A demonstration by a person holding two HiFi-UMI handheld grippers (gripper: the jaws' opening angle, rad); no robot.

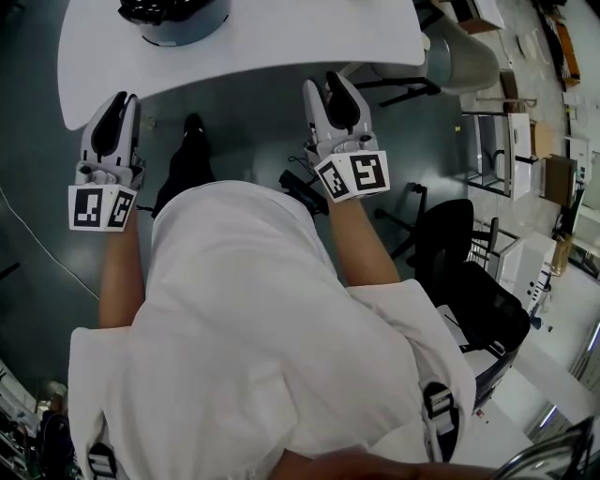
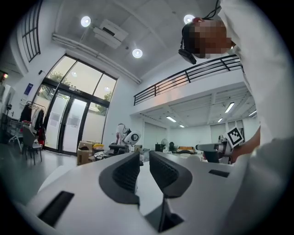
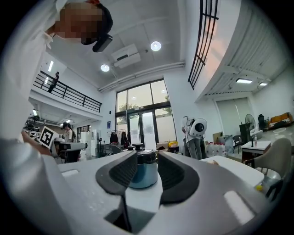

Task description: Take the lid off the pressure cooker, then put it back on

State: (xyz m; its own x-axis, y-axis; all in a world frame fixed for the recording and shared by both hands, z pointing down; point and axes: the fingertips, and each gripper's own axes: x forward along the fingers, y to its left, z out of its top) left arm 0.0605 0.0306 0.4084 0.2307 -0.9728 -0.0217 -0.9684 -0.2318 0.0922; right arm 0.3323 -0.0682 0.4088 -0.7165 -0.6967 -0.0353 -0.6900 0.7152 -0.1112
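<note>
The pressure cooker (image 1: 183, 21), a blue-grey pot with a black lid (image 1: 150, 9), stands on the white table (image 1: 281, 37) at the far side, cut off by the top edge of the head view. My left gripper (image 1: 116, 103) is held out just before the table's near edge, shut and empty. My right gripper (image 1: 335, 89) hovers at the same edge further right, also shut on nothing. In the right gripper view the cooker (image 3: 143, 172) shows well beyond the jaws, with the lid (image 3: 146, 158) on it. The left gripper view has only the room beyond the jaw tips (image 2: 144, 158).
A grey chair (image 1: 464, 56) sits at the table's right end. A black office chair (image 1: 459, 253) stands to my right, with shelving (image 1: 544, 159) further right. Below the grippers is dark floor (image 1: 37, 187). My body in a white shirt (image 1: 253, 319) fills the lower head view.
</note>
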